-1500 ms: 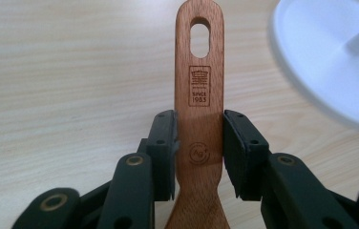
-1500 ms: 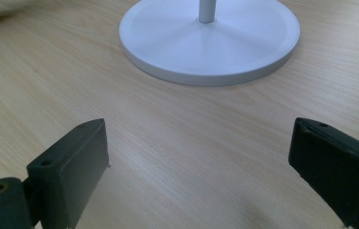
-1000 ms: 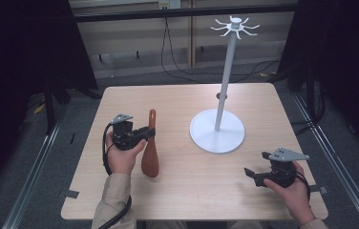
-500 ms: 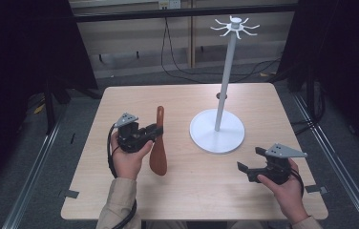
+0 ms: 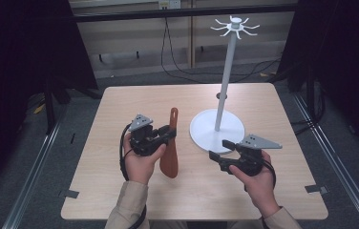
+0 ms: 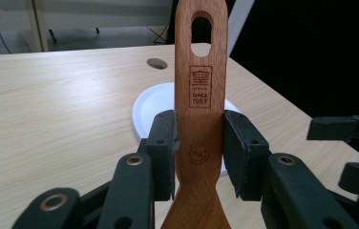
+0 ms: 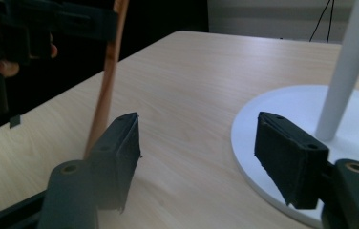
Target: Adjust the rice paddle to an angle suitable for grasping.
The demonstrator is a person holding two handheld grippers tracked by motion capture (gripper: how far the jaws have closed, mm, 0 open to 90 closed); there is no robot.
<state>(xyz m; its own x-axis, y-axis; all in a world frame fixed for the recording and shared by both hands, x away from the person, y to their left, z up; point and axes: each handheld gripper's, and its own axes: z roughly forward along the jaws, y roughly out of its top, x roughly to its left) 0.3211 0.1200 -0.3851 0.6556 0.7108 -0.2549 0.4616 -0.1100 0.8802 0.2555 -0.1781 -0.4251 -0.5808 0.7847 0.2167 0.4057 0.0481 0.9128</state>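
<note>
Since a second before, raised the wooden spatula [image 5: 170,143] from lying flat on the surface [image 5: 120,109] to tilted up, handle end higher, and brought the right claw [image 5: 223,150] inward toward the white stand's base [image 5: 204,131]. Nearest, at the bottom of the high view, two sleeved forearms and hands, left hand [image 5: 139,160] wrapped around the left claw [image 5: 168,135], right hand [image 5: 256,179] under the right claw. Left claw pinched on the spatula's handle, pads [image 6: 164,148] pressed against both edges just above where the blade widens, in the left gripper view. Handle printed with a small crest and "SINCE 1983", with an oval hanging hole [image 6: 201,33] near its tip. Blade end low, close over the surface between the two hands. Right claw spread wide, nothing between its pads [image 7: 120,143], hovering just beside the rim of the round base. Farther off, white pole [image 5: 226,81] upright from the base, topped by a ring of thin hooks [image 5: 235,26]. Beyond, a small round hole [image 5: 221,96] in the surface, then cables on the floor.
</note>
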